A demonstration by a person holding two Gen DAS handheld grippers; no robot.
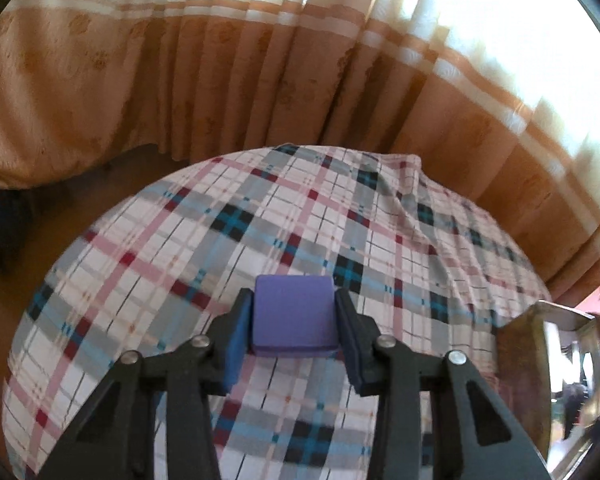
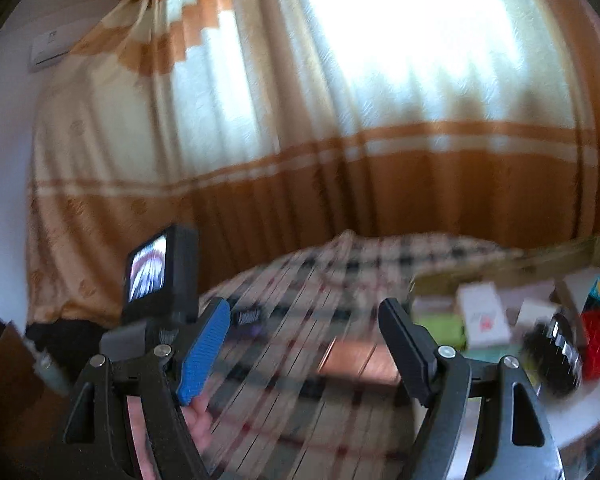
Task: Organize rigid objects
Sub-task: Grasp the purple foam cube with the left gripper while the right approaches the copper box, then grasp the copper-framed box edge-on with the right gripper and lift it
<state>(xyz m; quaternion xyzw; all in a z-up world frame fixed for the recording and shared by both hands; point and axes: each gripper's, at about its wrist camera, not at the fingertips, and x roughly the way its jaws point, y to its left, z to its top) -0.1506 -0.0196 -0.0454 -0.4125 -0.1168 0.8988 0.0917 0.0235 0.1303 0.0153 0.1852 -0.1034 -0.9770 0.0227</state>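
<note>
Two padded fingers of the left gripper (image 1: 294, 320) clamp a purple block (image 1: 294, 314) from either side, lifted over the plaid cloth (image 1: 180, 240); the block is matte, square-faced, with rounded corners and a seam near its lower edge like two slabs stacked; a shiny metal tin (image 1: 556, 368) sits at the cloth's right edge. The right gripper (image 2: 304, 344) is spread wide and grasps nothing, its view blurred; past it lie a box (image 2: 482, 316), a red crate (image 2: 598, 344) and other blurred items on the right, the other gripper's camera (image 2: 156, 268) on the left, and orange curtains (image 2: 420, 192) farthest back.
</note>
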